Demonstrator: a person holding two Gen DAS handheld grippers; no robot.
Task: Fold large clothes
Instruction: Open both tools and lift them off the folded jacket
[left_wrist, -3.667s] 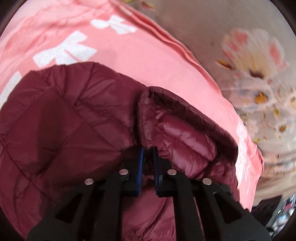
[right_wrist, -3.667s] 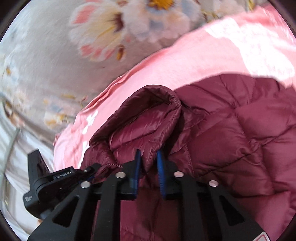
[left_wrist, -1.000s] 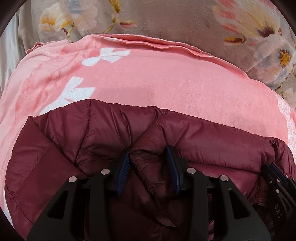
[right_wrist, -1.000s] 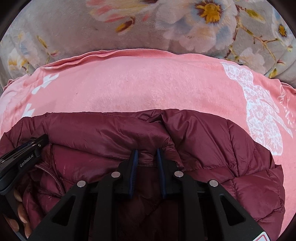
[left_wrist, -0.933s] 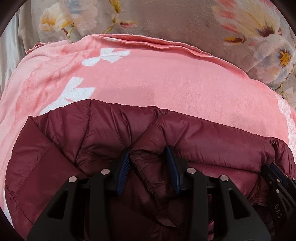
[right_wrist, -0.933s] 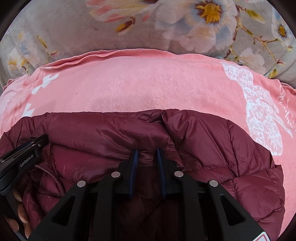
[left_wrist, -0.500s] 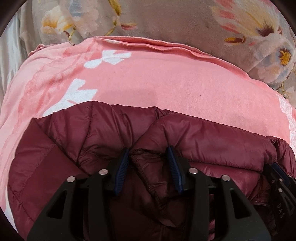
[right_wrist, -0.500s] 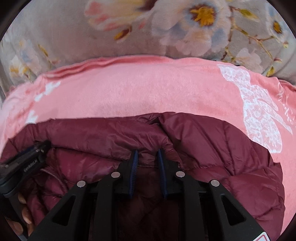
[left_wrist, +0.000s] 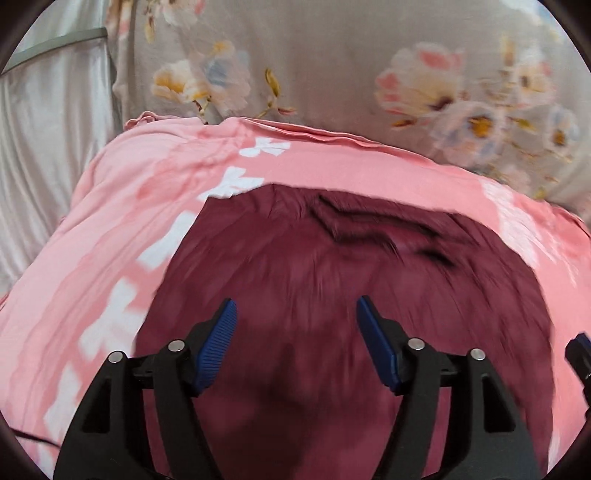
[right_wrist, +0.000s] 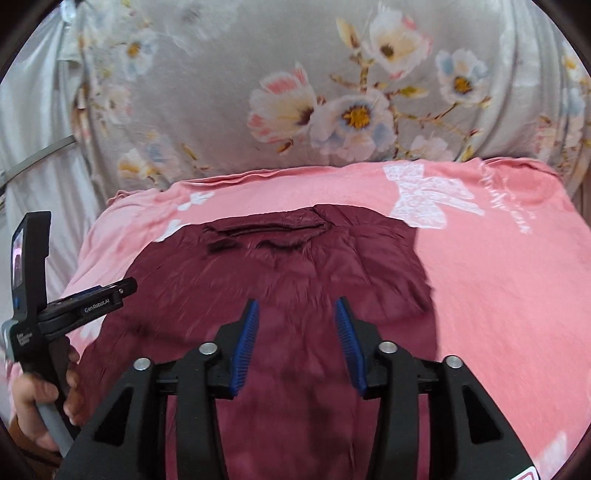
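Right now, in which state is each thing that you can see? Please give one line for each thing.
left gripper: open, holding nothing, above the jacket.
right gripper: open, holding nothing, above the jacket.
maroon jacket: released, lying spread on the pink blanket.
pink blanket: lying flat under the jacket.
floral sheet: lying beyond the blanket, partly covered by it.

A dark maroon quilted jacket (right_wrist: 280, 280) lies folded and flat on the pink blanket (right_wrist: 498, 295), its stitched edge (right_wrist: 269, 227) at the far side.
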